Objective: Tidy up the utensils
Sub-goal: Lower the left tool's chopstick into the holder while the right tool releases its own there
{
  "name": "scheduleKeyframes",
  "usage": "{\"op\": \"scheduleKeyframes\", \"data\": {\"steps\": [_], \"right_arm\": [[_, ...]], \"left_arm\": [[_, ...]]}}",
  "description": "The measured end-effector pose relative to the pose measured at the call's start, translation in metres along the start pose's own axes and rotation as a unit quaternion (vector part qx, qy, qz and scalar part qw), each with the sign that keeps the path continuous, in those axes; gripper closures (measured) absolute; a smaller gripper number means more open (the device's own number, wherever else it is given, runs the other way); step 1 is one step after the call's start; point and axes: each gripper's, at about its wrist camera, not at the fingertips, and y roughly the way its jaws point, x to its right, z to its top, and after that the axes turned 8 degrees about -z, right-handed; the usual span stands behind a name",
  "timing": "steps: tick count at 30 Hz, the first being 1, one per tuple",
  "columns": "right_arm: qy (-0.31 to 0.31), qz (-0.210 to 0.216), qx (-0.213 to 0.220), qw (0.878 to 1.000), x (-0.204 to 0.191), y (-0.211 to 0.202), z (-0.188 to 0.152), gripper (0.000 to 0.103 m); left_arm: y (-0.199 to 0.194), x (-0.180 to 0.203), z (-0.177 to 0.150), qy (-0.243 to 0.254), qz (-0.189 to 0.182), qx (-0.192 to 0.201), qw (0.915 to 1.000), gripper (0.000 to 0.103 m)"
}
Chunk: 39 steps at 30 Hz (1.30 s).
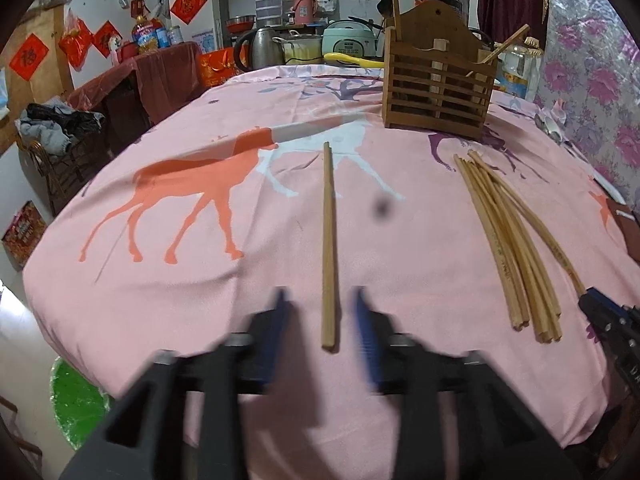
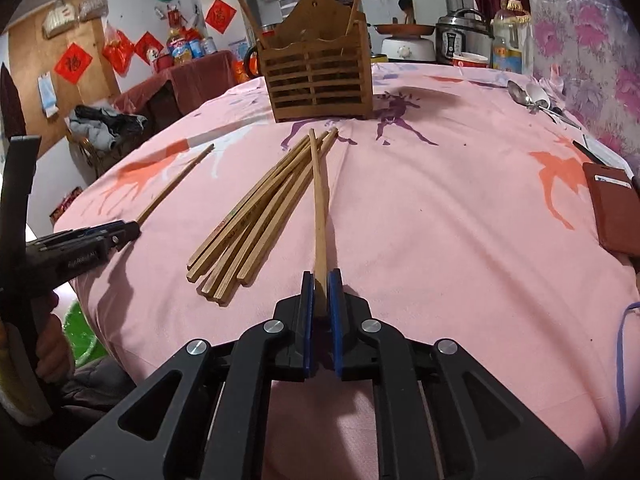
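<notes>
Nearest the lens, the left gripper [image 1: 320,300] is hovering with its blurred blue fingers [image 1: 362,320] spread apart, released, a single chopstick [image 1: 329,240] lying loose on the pink tablecloth [image 1: 200,260] between them. The right gripper [image 2: 320,280] is clenching the near end of another chopstick [image 2: 319,200], whose far end is lying across the bundle of chopsticks [image 2: 256,216]. Pale, square-ended wooden sticks, all of them. The slatted wooden holder [image 2: 320,80] is standing beyond the bundle.

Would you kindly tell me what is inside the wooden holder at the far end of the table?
Two chopsticks stand in the wooden holder, leaning out of its top at opposite ends. Its slatted walls hide their lower ends and anything else inside.
</notes>
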Motion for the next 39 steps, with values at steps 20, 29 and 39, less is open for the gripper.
{"op": "scheduleKeyframes", "data": {"steps": [20,29,39], "right_arm": [[0.012,0.006,0.182,0.983,0.006,-0.105,0.08,0.097],[0.001,0.015,0.199,0.98,0.007,-0.115,0.126,0.097],[-0.004,0.013,0.241,0.97,0.001,-0.107,0.204,0.097]], "left_arm": [[-0.098,0.036,0.083,0.059,-0.065,0.091,0.992,0.097],[-0.107,0.056,0.143,0.063,-0.121,0.091,0.9865,0.097],[-0.107,0.068,0.254,0.053,-0.139,0.158,0.9762,0.097]]}}
